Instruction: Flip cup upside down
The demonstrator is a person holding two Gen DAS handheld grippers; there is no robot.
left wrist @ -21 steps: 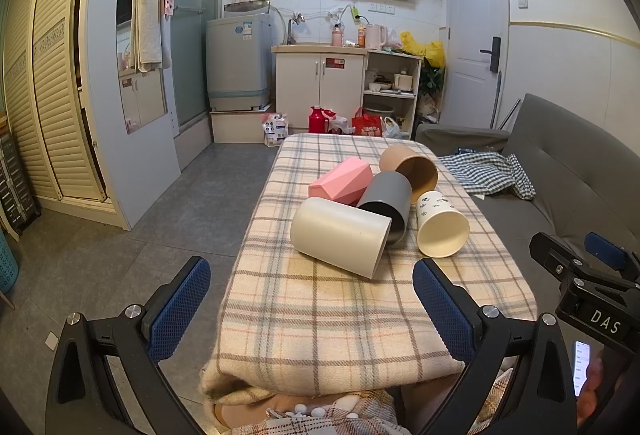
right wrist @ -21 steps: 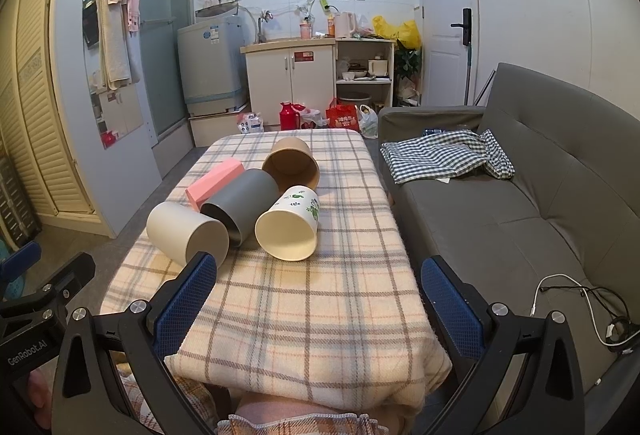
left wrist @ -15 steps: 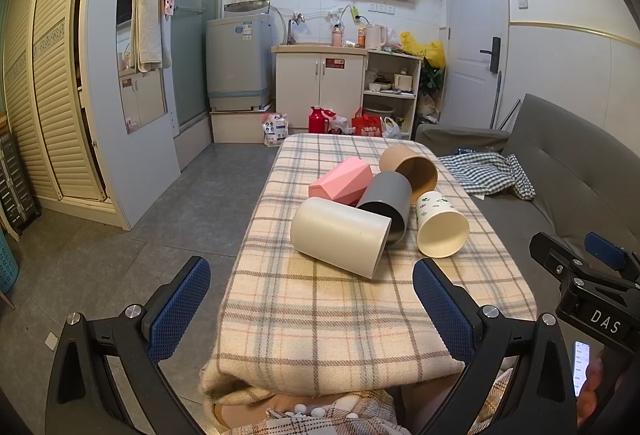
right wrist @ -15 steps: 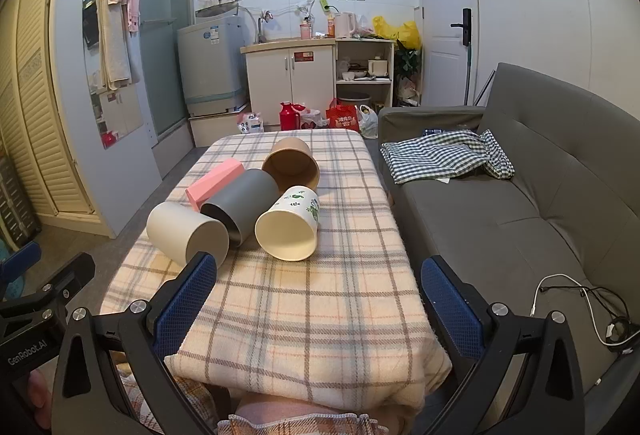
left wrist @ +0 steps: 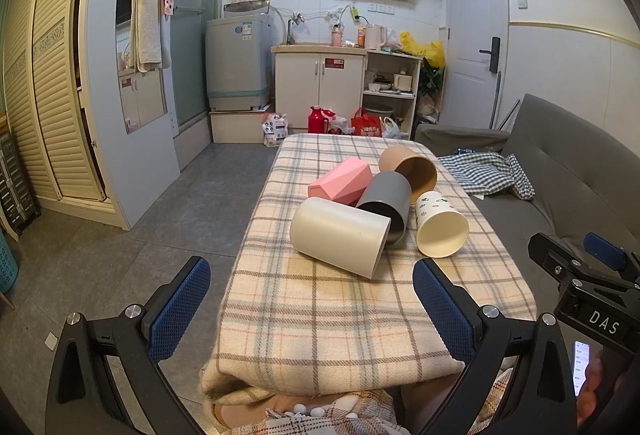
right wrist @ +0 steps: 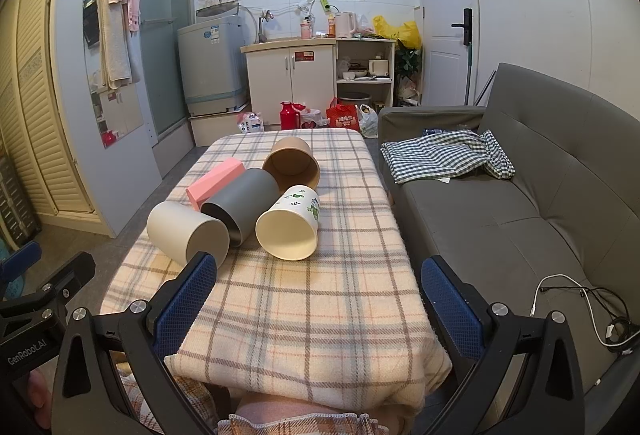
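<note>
Several cups lie on their sides in a cluster on the plaid-covered table [left wrist: 332, 319]: a cream cup [left wrist: 340, 237], a grey cup [left wrist: 386, 205], a pink faceted cup [left wrist: 340, 182], a brown cup [left wrist: 408, 166] and a leaf-printed paper cup [left wrist: 440, 231]. In the right wrist view the same cream cup [right wrist: 186, 231], grey cup [right wrist: 242, 205], pink cup [right wrist: 216, 182], brown cup [right wrist: 294, 165] and printed cup [right wrist: 290, 225] show. My left gripper [left wrist: 311, 309] is open and empty at the table's near end. My right gripper [right wrist: 320, 303] is open and empty there too.
A grey sofa [right wrist: 520, 203] with a checked cloth [right wrist: 444, 155] stands right of the table. A white cable [right wrist: 568, 307] lies on its seat. Tiled floor [left wrist: 120, 255] runs along the left. Cabinets and a washing machine [left wrist: 238, 63] stand at the far wall.
</note>
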